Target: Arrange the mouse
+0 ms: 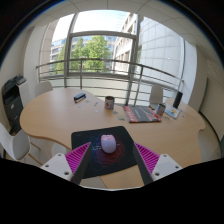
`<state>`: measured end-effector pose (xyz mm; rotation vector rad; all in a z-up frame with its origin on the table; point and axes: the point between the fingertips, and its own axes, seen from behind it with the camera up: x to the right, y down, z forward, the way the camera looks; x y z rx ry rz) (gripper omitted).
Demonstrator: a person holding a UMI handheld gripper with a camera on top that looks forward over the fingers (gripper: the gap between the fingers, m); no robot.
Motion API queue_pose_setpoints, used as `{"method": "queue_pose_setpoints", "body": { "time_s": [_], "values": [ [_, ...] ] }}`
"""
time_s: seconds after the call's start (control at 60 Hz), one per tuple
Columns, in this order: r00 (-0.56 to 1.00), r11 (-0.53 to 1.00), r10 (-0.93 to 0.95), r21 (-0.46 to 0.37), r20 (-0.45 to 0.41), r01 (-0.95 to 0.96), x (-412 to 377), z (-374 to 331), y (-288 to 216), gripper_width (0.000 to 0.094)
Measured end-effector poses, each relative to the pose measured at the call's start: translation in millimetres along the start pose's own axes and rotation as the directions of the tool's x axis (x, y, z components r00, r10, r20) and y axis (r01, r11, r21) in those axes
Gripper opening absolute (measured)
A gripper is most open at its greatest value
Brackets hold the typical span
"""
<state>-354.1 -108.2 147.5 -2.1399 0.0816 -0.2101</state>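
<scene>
Smooth pale wood on the table [50, 118], with a soft satin sheen where daylight falls. Matt dark cloth or rubber on the mouse mat [108, 152]. Smooth light plastic on the mouse [108, 144], faintly glossy, resting on that mat just ahead of the spread fingers. Ribbed, matt magenta pads [72, 157] lining the gripper [110, 165], rubbery in look, in dark plastic frames. Patterned cloth or paper on the flat pink sheet [142, 114] further along the table; cannot tell which. Thin metal railing [90, 72] beyond, dull grey. Clear glass in the tall windows [95, 45]. Dark matt casing on the machine [11, 100] at the side.
</scene>
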Motion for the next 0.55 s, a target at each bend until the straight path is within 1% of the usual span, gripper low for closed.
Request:
{"method": "queue_pose_setpoints", "body": {
  "time_s": [0.083,0.233,0.417,0.55],
  "values": [
    [1.0,1.0,-0.002,0.019,-0.023,0.003,2,-34,1,0.0842],
    [1.0,0.999,-0.012,0.03,-0.026,0.013,-2,-78,9,0.0843],
    [1.0,0.999,-0.012,0.038,-0.023,0.013,-5,-100,16,0.0844],
    [1.0,1.0,-0.018,0.021,-0.014,0.019,-6,-106,19,0.0842]
  ]
}}
